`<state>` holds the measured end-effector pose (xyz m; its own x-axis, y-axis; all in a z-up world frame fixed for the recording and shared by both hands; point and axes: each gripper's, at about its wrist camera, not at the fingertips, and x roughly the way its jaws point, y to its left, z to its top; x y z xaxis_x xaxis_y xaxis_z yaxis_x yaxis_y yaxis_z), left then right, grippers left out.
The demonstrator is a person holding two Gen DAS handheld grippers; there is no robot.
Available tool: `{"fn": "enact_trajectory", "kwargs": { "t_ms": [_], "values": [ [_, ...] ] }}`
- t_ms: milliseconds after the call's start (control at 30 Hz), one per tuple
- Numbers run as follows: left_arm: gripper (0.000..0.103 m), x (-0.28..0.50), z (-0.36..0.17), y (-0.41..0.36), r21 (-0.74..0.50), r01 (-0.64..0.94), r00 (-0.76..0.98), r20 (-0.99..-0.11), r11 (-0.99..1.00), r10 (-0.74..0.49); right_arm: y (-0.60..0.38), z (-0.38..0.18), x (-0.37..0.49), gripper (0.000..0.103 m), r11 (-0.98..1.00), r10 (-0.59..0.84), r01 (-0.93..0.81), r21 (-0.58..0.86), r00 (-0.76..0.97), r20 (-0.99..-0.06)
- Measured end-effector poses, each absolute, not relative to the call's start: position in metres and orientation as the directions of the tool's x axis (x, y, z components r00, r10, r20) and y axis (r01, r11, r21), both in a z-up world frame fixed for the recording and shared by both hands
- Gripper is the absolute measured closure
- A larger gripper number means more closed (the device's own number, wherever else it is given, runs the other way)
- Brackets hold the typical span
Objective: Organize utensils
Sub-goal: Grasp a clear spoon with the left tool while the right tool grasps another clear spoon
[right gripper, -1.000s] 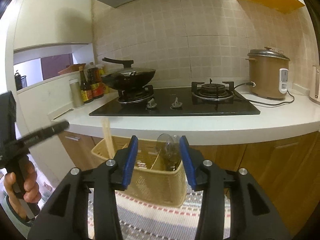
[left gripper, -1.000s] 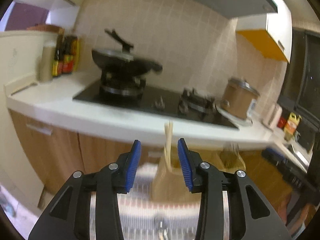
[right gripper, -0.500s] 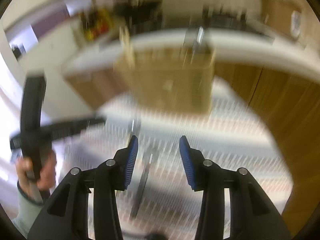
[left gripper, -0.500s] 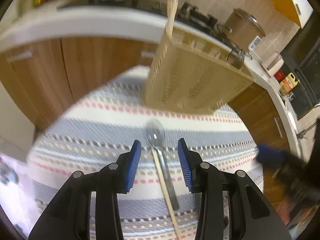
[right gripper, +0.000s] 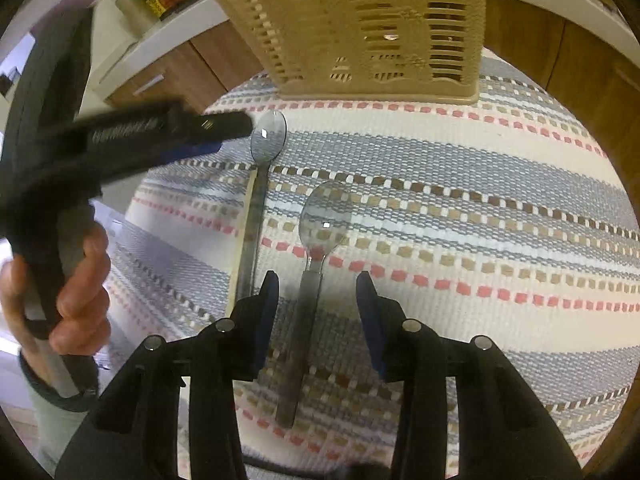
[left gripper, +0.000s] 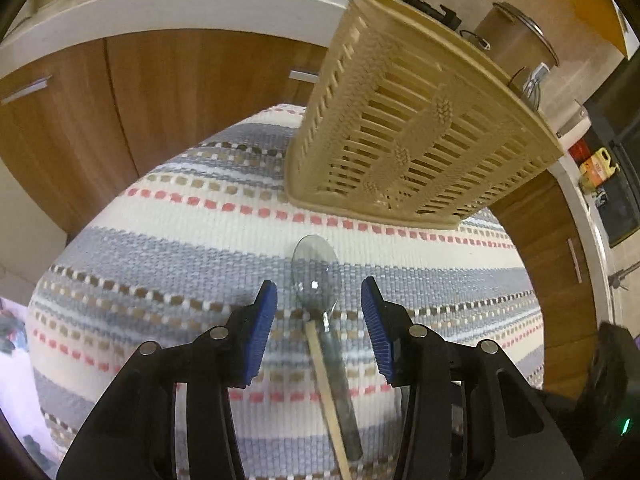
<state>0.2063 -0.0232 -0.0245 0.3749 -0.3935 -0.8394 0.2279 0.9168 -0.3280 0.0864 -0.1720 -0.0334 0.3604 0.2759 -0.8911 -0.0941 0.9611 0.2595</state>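
Two clear spoons lie flat on a striped cloth on the surface, bowls pointing at the tan utensil basket [right gripper: 360, 28]. The left hand-held gripper [left gripper: 318, 308] is open wide, with nothing in it, and its fingers sit on each side of the left spoon [left gripper: 320, 292], likely so it can close on the neck. A wooden chopstick [left gripper: 326, 392] lies touching that spoon's handle, so both could get pinched together. The right hand-held gripper [right gripper: 316, 300] is open wide too, around the handle of the right spoon [right gripper: 316, 248]. The basket stands just past the spoons, near enough to drop them in.
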Motion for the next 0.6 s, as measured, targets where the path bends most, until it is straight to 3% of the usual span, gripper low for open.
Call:
{"fn": "enact_trajectory", "kwargs": {
  "t_ms": [233,267,333,600],
  "values": [
    [0.060,0.221,-0.041,-0.038,-0.279,0.214,0.372,-0.863,0.936,-0.342,-0.144,-0.039,0.080,0.075,0.983,0.170,-0.134,0.125,0.415,-0.894],
    [0.060,0.223,-0.043,-0.039,-0.277,0.213,0.372,-0.864,0.937,-0.340,-0.138,-0.040,0.078,0.084,0.986,0.137,-0.145,0.083,0.425,-0.895],
    [0.060,0.224,-0.042,-0.041,-0.259,0.214,0.391,-0.861,0.942,-0.325,-0.130,-0.041,0.074,0.090,0.987,0.085,-0.161,0.013,0.444,-0.892],
    [0.061,0.226,-0.043,-0.062,-0.195,0.244,0.395,-0.875,0.950,-0.281,-0.172,-0.038,0.081,0.093,0.997,0.024,-0.071,-0.008,0.444,-0.896]
  ]
}}
